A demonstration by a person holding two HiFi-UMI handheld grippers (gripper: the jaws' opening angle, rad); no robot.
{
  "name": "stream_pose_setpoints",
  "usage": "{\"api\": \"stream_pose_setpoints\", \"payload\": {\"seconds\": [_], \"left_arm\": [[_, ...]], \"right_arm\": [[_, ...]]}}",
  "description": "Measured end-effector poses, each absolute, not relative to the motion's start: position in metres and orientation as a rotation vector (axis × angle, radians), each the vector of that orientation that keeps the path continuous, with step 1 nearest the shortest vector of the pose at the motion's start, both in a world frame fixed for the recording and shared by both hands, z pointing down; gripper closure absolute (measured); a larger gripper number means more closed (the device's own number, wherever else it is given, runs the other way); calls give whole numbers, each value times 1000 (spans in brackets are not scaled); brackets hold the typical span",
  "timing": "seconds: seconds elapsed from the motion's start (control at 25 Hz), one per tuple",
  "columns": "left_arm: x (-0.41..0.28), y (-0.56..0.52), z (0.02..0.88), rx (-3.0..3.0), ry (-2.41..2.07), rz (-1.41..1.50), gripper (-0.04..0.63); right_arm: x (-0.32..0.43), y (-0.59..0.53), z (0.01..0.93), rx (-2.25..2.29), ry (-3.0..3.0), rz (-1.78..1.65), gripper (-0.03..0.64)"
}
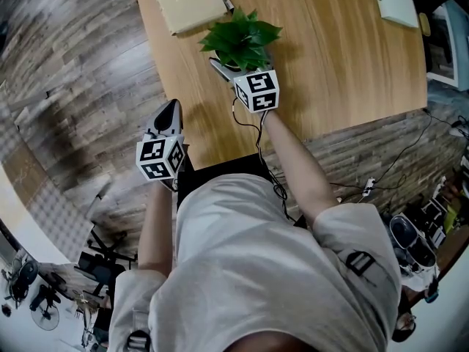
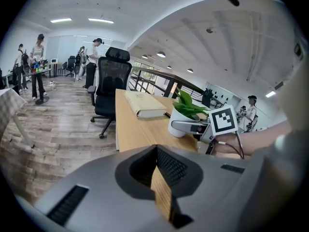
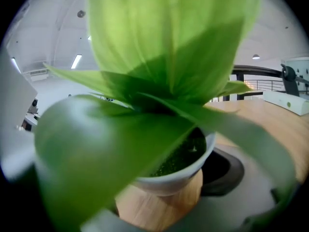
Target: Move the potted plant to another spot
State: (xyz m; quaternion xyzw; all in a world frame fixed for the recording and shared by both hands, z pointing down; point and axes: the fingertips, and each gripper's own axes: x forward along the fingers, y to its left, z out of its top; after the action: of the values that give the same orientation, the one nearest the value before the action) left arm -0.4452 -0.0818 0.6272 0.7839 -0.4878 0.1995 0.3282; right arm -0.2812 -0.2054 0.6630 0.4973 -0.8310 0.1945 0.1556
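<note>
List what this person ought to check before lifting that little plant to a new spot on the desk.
1. Pot sits between the right gripper jaws: ok.
2. Jaws clamped firmly on the pot: cannot tell; the leaves hide one side.
3. Left gripper out of the way: ok; it hangs by the table edge, jaws together, holding nothing.
4. Bare table free for a new spot: ok; there is open wood on the person's right.
5. Book clear of the pot: ok; it lies close but apart in the left gripper view.
</note>
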Motion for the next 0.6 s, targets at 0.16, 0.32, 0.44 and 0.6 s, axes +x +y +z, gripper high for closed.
{"api": "stream_pose_setpoints", "payload": {"seconds": [0.16, 0.32, 0.44, 0.6], "left_arm": [[-441, -80, 627, 2060, -1262, 530, 583], [-435, -80, 627, 2066, -1254, 534, 583], [-431, -80, 625, 2073, -1250, 537, 583], [-427, -77, 623, 2081, -1247, 544, 583]], "right_arm": [[-282, -205, 662, 1421, -2385, 566, 87], [-282, -203, 660, 1422, -2408, 601, 92], [-282, -200, 657, 1425, -2418, 603, 92], [-280, -193, 652, 1432, -2432, 598, 94]]}}
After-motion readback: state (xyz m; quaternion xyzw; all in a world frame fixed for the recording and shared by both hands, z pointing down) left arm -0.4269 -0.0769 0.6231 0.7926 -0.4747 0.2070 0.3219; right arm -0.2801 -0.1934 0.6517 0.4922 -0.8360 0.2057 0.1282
